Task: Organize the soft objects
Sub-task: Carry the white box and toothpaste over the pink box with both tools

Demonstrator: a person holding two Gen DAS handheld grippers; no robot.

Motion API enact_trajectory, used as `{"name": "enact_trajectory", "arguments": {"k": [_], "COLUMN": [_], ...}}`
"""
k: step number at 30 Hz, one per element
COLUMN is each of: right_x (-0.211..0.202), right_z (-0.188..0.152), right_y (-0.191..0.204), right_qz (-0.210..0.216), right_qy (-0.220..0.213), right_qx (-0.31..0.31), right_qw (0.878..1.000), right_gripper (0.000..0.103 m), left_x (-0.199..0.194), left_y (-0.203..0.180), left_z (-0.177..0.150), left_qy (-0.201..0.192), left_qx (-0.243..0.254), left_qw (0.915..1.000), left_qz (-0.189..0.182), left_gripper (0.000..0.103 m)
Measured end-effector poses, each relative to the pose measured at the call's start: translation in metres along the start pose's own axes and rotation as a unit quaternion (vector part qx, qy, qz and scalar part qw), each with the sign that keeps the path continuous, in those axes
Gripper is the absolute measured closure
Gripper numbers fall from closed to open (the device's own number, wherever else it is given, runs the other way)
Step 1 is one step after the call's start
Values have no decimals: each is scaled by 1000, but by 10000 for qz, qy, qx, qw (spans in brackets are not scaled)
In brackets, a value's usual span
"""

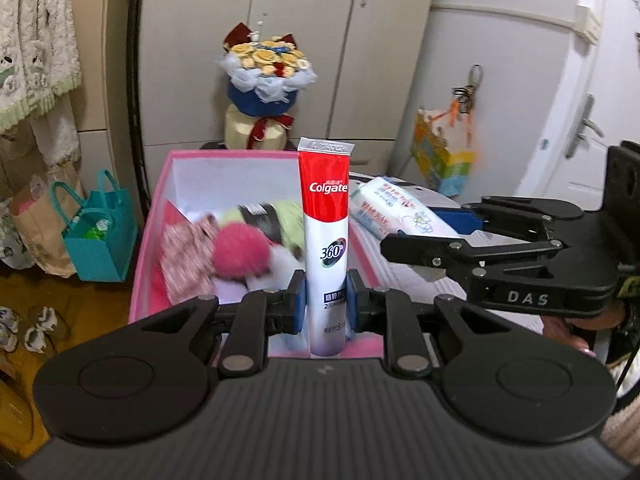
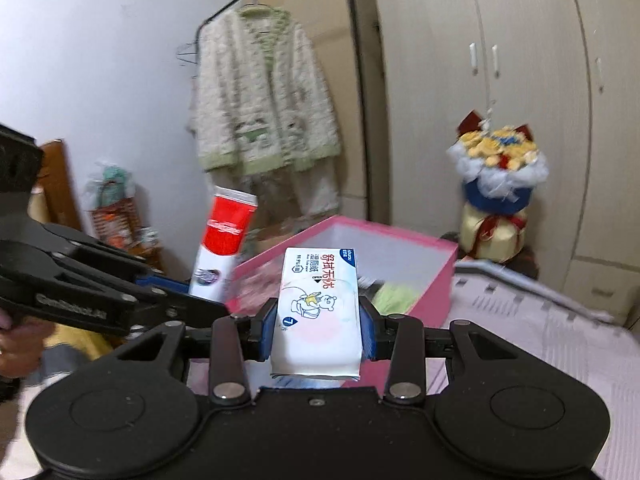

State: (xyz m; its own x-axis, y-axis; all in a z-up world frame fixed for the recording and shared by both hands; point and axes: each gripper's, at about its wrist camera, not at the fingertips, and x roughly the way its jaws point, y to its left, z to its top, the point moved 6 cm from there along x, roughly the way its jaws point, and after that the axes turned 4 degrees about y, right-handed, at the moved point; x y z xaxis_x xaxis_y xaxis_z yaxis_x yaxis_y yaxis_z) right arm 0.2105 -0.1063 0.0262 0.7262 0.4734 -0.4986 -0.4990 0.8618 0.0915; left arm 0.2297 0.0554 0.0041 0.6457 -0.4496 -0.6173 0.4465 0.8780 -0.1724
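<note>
Left wrist view
Left gripper point(image 1: 326, 307): my blue pads are clamped on the lower body of a Colgate toothpaste tube point(image 1: 326, 240), one on each side.
Toothpaste tube: upright, crimped end up, red top half, white lower half with "360" mark; it hangs over the near edge of the pink box point(image 1: 160, 200).
Pink box: open, white inside; holds a pink fuzzy ball point(image 1: 239, 254), a green cloth with a black label point(image 1: 276, 216) and a patterned fabric point(image 1: 188, 252), all blurred.
Right gripper point(image 1: 404, 228): comes in from the right with a wet-wipe pack point(image 1: 394, 210) between its jaws, beside the box's right wall.
Background: flower bouquet point(image 1: 264, 80) behind the box, teal bag point(image 1: 100, 236) on the floor at left.

Right wrist view
Right gripper point(image 2: 320, 330): my pads press both sides of the wet-wipe pack point(image 2: 320, 308); held, bear print facing up.
Wet-wipe pack: on the near side of the pink box point(image 2: 436, 276), over the bed cover point(image 2: 520, 328).
Left gripper point(image 2: 188, 294): at left, carrying the toothpaste tube point(image 2: 224, 248), tilted, blurred, just left of the box.
Background: fluffy pyjama set point(image 2: 260, 120) on a hanger, bouquet point(image 2: 496, 184) at right.
</note>
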Motion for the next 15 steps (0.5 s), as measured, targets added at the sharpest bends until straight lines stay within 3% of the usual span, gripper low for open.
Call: {"name": "enact_trajectory", "arguments": {"k": [3,8,15], "right_x": [27,74,127], "right_z": [12,25,30], "right_y": [-11,-20,-32], "right_qz": [-186,-93,-401], "right_qy": [10,325,687], "right_qx": [-101,-163,-509], "right_qw": [9998,9993,9955], "right_gripper": [58,58,58], "left_x": [18,61,111], "left_y": [20,54,89], "left_z": [18,43,60], "left_qy": [100,417,855], "left_qx": [-125,-424,-1111], "left_qw": [9998,9978,9900], "left_qz": [98,276,154], "left_gripper": [84,84,84]}}
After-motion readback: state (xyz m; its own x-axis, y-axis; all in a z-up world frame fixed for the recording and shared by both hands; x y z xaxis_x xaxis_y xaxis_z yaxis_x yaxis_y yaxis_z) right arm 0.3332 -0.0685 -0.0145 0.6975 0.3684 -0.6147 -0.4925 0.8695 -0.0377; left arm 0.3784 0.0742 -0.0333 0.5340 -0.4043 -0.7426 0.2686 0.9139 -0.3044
